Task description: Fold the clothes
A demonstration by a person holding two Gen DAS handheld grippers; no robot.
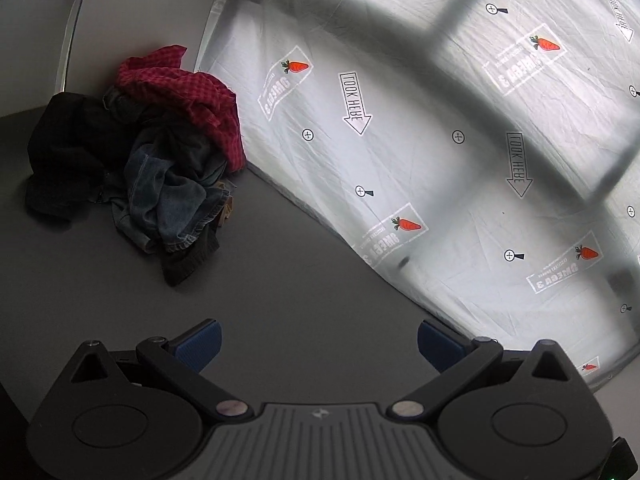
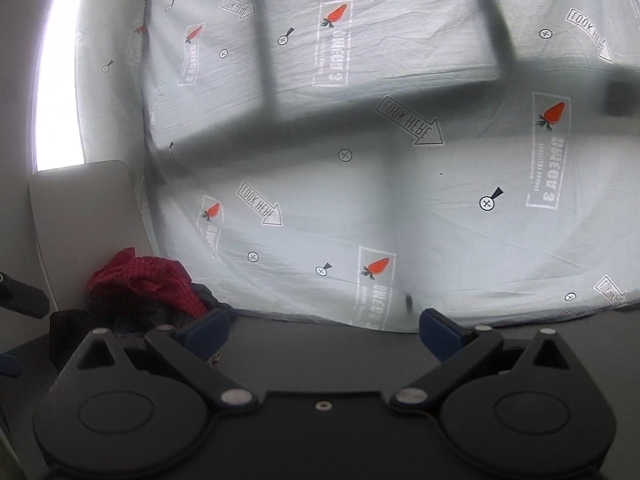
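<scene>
A heap of crumpled clothes [image 1: 136, 160] lies on the dark grey table [image 1: 280, 272] at the left. It holds a red checked garment [image 1: 192, 92], blue jeans [image 1: 172, 200] and black pieces [image 1: 64, 152]. My left gripper [image 1: 319, 344] is open and empty, over the bare table to the right of and nearer than the heap. My right gripper [image 2: 324, 332] is open and empty; the heap [image 2: 144, 284] shows just beyond its left finger, with the red garment on top.
A white sheet [image 1: 440, 140] printed with carrots and "LOOK HERE" arrows hangs behind the table's far edge, also in the right wrist view [image 2: 400, 180]. A light chair back [image 2: 84, 216] stands at the left. Part of the left gripper [image 2: 20, 300] shows at the left edge.
</scene>
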